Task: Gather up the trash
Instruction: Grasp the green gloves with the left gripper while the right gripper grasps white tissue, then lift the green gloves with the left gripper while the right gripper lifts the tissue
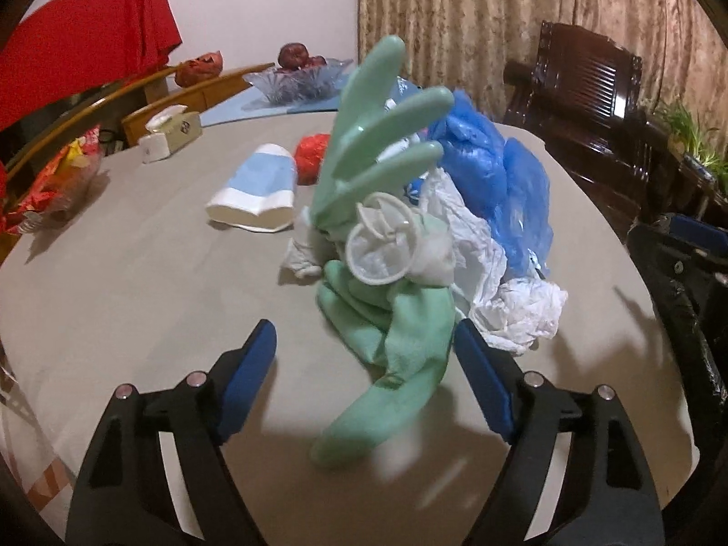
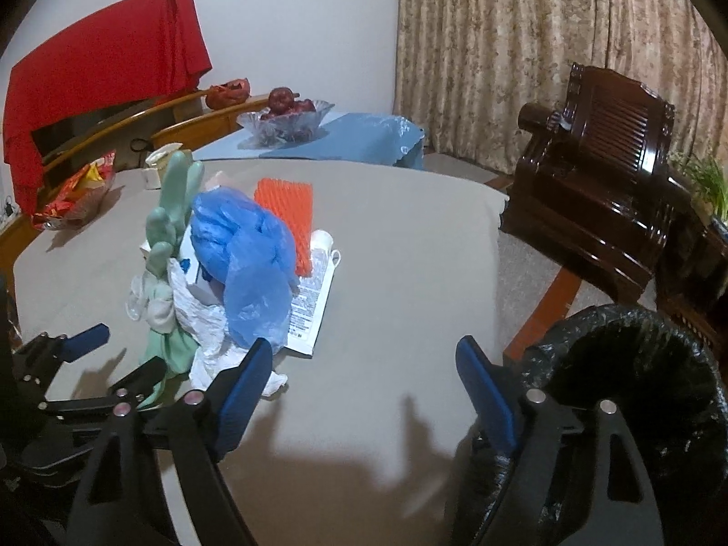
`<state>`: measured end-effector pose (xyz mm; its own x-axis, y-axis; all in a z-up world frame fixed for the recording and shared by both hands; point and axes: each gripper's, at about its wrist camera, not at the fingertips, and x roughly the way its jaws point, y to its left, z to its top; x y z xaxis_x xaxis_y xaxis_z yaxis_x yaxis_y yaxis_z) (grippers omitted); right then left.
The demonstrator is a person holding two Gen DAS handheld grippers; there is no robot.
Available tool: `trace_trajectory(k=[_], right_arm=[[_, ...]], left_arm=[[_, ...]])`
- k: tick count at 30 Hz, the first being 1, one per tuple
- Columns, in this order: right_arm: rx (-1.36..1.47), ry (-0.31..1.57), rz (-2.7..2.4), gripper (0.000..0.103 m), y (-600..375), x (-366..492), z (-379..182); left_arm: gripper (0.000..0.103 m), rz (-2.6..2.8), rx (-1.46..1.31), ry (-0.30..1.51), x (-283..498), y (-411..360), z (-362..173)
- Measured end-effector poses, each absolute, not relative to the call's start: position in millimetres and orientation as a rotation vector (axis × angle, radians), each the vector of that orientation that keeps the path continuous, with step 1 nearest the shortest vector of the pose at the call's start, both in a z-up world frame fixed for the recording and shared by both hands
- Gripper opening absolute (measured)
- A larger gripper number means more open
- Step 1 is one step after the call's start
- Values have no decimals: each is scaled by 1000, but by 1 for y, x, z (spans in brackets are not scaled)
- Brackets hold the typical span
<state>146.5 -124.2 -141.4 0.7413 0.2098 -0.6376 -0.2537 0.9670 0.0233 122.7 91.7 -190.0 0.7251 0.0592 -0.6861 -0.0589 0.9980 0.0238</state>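
Observation:
A pile of trash lies on the grey table point(image 1: 136, 300): a green rubber glove point(image 1: 391, 332) with its fingers sticking up, a blue plastic bag point(image 1: 496, 177), crumpled white plastic point(image 1: 514, 309), a clear ringed wrapper point(image 1: 382, 245), a crushed paper cup point(image 1: 259, 191). My left gripper point(image 1: 364, 355) is open, its jaws on either side of the glove's cuff, not closed on it. In the right wrist view the pile shows the glove point(image 2: 173, 209), the blue bag point(image 2: 245, 255), an orange foam net point(image 2: 291, 218) and a flat printed packet point(image 2: 314, 291). My right gripper point(image 2: 364, 373) is open and empty.
A bin lined with a black bag point(image 2: 637, 391) stands at the table's right edge. A tissue box point(image 1: 168, 134), a snack bowl point(image 1: 54, 186) and a glass fruit bowl point(image 1: 295, 77) are at the back. A dark wooden armchair point(image 2: 605, 159) stands at the right.

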Motion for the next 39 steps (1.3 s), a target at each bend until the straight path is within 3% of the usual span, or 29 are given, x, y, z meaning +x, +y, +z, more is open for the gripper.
trace_trajectory(k=[3, 5, 10, 15, 32, 39], right_arm=[[-67, 702, 263, 81, -120, 150, -145], [-74, 704, 269, 81, -117, 151, -146], [-77, 707, 294, 77, -110, 150, -147], [-87, 723, 346, 67, -95, 146, -151], [-122, 778, 402, 64, -41, 154, -183], [-109, 840, 460, 26, -34, 155, -195]], left_arm=[[71, 46, 2, 768, 130, 88, -195], [47, 7, -23, 780, 134, 88, -199], [26, -58, -69, 770, 133, 93, -198], [23, -56, -84, 752, 124, 99, -188], [22, 11, -92, 746, 98, 132, -181], [22, 14, -99, 745, 97, 133, -179]])
